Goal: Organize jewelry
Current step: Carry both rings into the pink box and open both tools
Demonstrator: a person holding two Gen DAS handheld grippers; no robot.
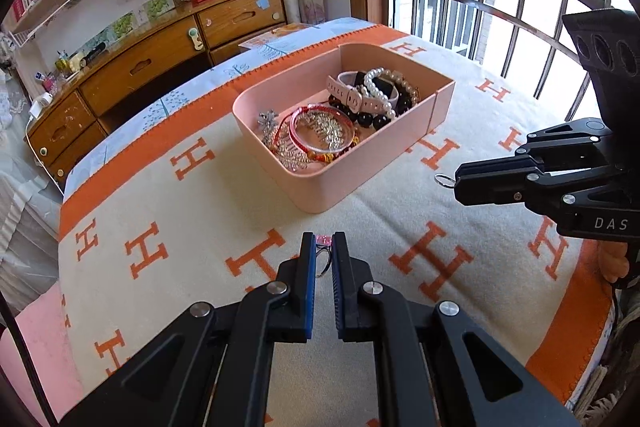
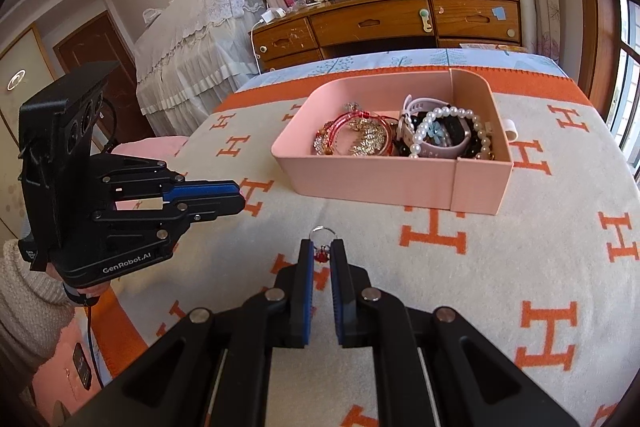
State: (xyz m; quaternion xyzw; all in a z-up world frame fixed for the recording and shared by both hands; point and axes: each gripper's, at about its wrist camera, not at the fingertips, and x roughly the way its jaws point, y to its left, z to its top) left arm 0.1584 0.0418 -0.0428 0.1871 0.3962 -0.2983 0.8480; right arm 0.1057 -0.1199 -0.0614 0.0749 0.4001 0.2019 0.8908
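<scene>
Left wrist view: my left gripper (image 1: 323, 247) is closed on a small metal ring with a pink stone (image 1: 323, 254). The pink plastic tray (image 1: 320, 195) full of jewelry lies straight ahead, a little farther on the orange-and-cream blanket (image 1: 192, 227). The right gripper (image 2: 323, 253) pinches a silver key ring with a red charm (image 2: 321, 251); the tray lies far and to the right of it. I judge that the left one is nearer.
</scene>
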